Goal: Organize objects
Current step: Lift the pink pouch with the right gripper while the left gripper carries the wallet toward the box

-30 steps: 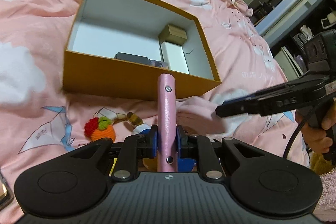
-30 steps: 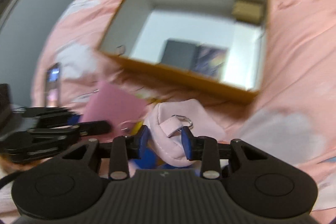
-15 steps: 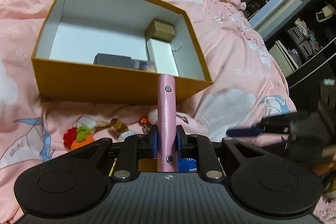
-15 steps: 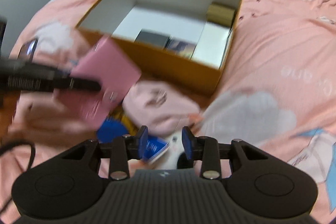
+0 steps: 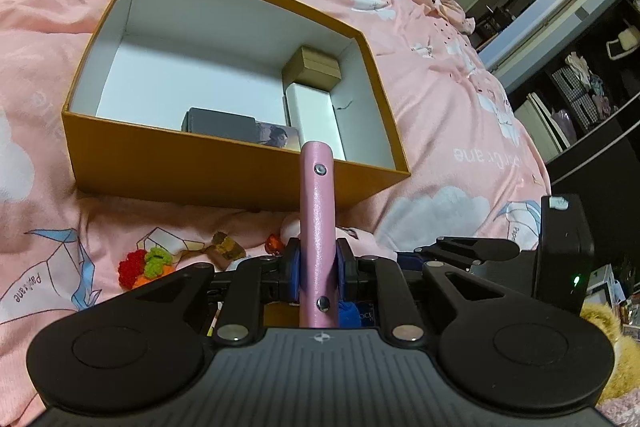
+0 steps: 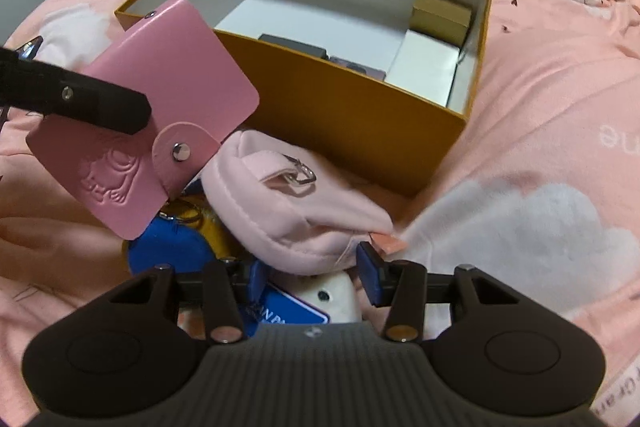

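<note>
Wallet (image 5: pixel 317 227) pinched edge-on in the left tool (image 5: pixel 317 273), held just short of the box (image 5: pixel 224 167) on the bed (image 5: pixel 440 107).
Smooth pink leather with snap studs, gripped by its faces, probably so it drops in upright. The right tool (image 6: pixel 310 277) hangs spread over a soft pink pouch (image 6: pixel 292 203). The stiff card box already holds small cartons.

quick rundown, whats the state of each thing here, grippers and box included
left gripper: shut on the pink card holder
pink card holder: snapped closed, held off the bed
right gripper: open, empty, at the pink pouch
pink pouch: lying on the bed, not gripped
orange box: open, no lid, holding a few small boxes
crochet fruit charm: lying on the bed
</note>
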